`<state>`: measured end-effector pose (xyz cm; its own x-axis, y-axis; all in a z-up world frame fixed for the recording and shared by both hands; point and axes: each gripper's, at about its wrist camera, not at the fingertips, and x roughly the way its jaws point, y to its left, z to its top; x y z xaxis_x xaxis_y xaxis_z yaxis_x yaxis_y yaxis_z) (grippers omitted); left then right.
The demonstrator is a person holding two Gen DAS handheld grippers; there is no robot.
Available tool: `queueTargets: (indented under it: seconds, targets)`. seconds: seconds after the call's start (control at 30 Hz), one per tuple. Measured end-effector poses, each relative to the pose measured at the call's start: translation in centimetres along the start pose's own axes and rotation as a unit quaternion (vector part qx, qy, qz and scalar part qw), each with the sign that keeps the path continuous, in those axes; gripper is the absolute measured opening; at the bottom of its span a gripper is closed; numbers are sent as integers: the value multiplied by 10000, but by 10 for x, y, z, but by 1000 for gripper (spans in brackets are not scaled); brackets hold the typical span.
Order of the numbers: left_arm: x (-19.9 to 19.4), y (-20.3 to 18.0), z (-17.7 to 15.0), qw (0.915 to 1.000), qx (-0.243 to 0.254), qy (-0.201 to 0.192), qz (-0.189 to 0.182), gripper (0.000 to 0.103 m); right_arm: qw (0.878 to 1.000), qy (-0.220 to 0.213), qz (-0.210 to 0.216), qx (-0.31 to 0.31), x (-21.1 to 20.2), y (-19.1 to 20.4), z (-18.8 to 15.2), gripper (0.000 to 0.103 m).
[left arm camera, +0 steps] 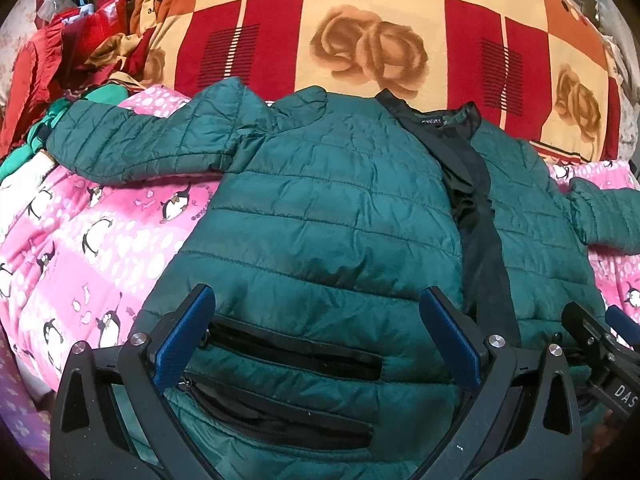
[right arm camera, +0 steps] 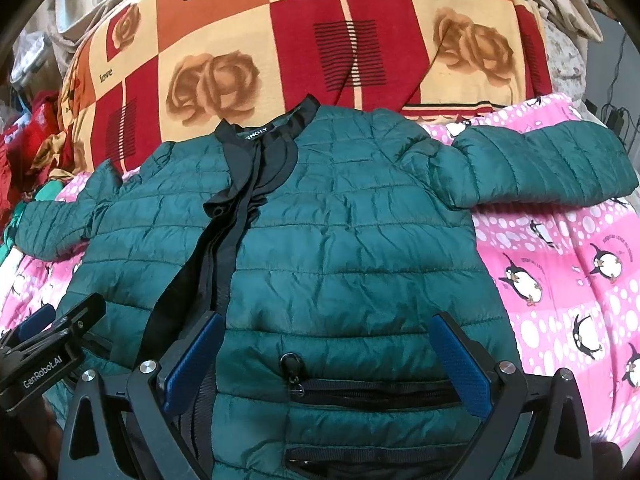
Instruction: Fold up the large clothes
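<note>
A green quilted puffer jacket [left arm camera: 328,208] is lying front-up and spread flat on a bed, over a pink penguin-print blanket [left arm camera: 80,232], with its collar pointing toward a red and orange rose-patterned blanket [left arm camera: 360,40] behind it. Both sleeves are stretching out sideways: the left sleeve [left arm camera: 136,140] toward a heap of red and green clothes [left arm camera: 52,64], the right sleeve [right arm camera: 544,164] across the pink blanket. The black front placket [right arm camera: 224,216] is lying closed but rumpled.

The left tongs [left arm camera: 316,344] are hovering over the hem by a zipped pocket [left arm camera: 296,352], blue pads wide apart and gripping nothing. The right tongs [right arm camera: 328,364] are doing the same above the other pocket [right arm camera: 376,392], also spread and empty.

The jacket is looking light, puffy and soft, and its shiny shell is probably slippery, so a shallow pinch may slide off. A deep bite on a sleeve cuff or a stitched hem seam is looking like the safest hold for folding
</note>
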<state>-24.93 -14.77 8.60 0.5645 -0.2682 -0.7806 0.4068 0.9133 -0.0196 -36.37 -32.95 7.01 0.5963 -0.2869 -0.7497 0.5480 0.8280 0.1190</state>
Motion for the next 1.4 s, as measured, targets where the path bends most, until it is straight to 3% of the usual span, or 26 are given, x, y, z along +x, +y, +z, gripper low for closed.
queueTargets:
  seconds: [0.5,0.97,1.4]
  targets:
    - [4,-2,2,9998,134,-34,143,102,10000,63,23,57,5,-2,1,102]
    - [9,-5,18,9999,100,9,-13,102,9994,-14,226,266,13,-8,17,102]
    - [21,-8,42,9999,11,11,-115,102,10000,39,-13,30,27,-3,35,102]
